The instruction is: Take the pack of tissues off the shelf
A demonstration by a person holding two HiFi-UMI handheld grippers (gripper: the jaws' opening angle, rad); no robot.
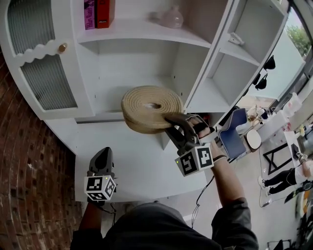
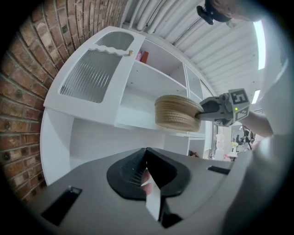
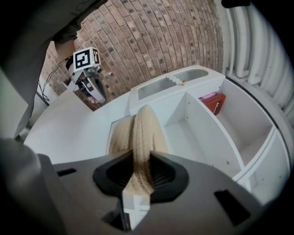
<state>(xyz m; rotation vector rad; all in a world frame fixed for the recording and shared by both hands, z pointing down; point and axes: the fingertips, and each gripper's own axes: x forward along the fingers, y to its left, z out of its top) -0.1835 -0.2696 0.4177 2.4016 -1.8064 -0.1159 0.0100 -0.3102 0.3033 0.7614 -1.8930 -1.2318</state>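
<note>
Between jaws of right claw (image 1: 171, 120): rim of round woven pack of tissues (image 1: 146, 113), clamped, seemingly just outside shelf (image 1: 142, 78). Left claw (image 1: 101, 157) lower left of it, jaws together, empty. Step: withdrawal. Next: pull back level, grip firm.

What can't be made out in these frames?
- Inside the case: the head view shows only a dark top hole and the right gripper view sees it edge-on, so tissues are unconfirmed.
- Titles on the books: head view, cut by the top edge, print too small.
- Behind the cabinet door: head view, the ribbed pane hides it.
- Lower finger of the right gripper: head view, hidden under the case rim.
</note>
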